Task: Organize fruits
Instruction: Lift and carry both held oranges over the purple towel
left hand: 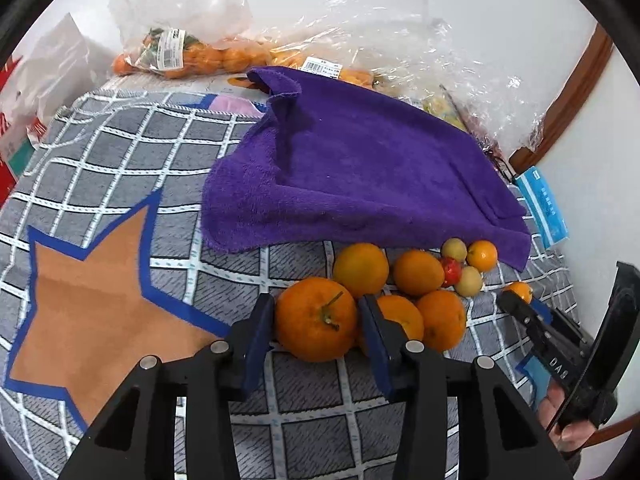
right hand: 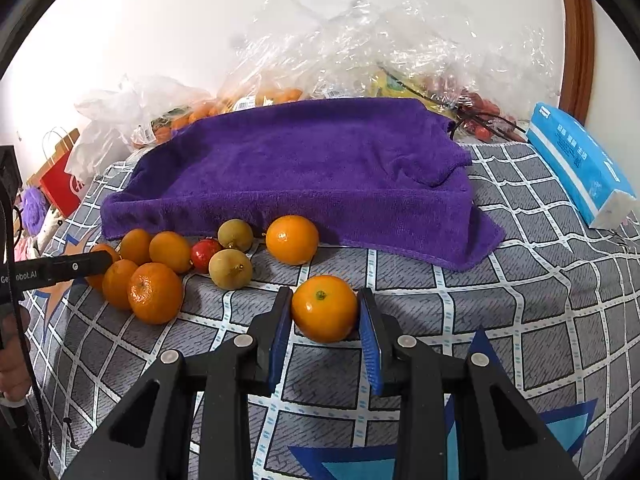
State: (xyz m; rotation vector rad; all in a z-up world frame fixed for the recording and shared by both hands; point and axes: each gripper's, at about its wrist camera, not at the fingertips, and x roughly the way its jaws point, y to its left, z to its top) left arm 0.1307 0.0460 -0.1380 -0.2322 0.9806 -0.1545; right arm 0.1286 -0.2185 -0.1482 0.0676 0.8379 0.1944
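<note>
Orange round stemmed fruit (left hand: 316, 320) clamped in left jaws | smooth small orange (right hand: 324, 308) clamped in right jaws | plush purple towel (right hand: 304, 168)

- "DAS" is read in white letters on the black arm of the right gripper (left hand: 516, 300), seen from the left wrist view.
- "Ge…obot.AI" is printed in white on the black arm of the left gripper (right hand: 96, 260) – the middle letters are hidden.
- Barcode labels (left hand: 320, 67) are stuck on the plastic fruit bags (left hand: 180, 12); their print is too small to be read.
- Characters on the blue tissue pack (right hand: 576, 164) cannot be made out.
</note>
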